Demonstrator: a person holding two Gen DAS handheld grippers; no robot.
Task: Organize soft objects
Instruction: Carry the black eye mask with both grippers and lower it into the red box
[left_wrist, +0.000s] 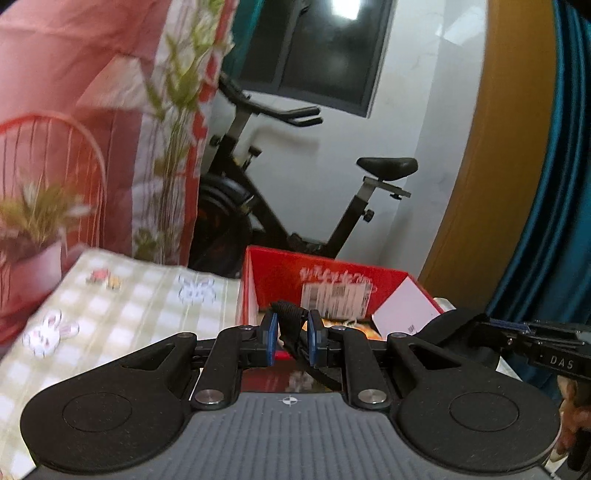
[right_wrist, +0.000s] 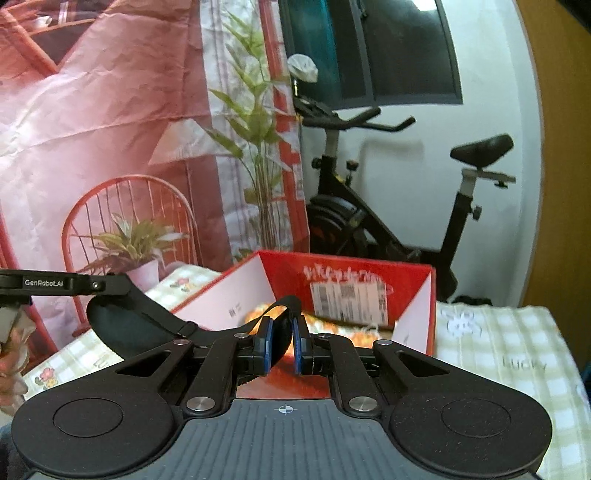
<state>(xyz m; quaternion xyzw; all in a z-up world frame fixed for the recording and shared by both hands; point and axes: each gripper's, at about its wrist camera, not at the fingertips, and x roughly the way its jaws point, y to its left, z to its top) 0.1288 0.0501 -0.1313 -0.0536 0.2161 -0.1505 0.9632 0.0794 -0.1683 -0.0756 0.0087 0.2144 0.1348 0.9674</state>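
A black soft eye mask hangs stretched between my two grippers above the table. My left gripper (left_wrist: 291, 325) is shut on its black strap (left_wrist: 290, 314). The padded part (left_wrist: 454, 328) runs off to the right, where my right gripper (left_wrist: 495, 325) meets it. In the right wrist view my right gripper (right_wrist: 283, 328) is shut on a fold of strap (right_wrist: 286, 306), and the padded part (right_wrist: 125, 325) reaches left to my left gripper (right_wrist: 118, 286). Just beyond both grippers stands an open red box (right_wrist: 280, 269) with something orange and fuzzy (right_wrist: 332, 328) inside.
A green-and-white checked cloth (left_wrist: 129, 306) with cartoon prints covers the table (right_wrist: 498, 343). Behind it hangs a printed pink backdrop (right_wrist: 110, 129) with plants and a chair. A black exercise bike (right_wrist: 369, 221) stands by the white wall, with a wooden door (left_wrist: 498, 147) at the right.
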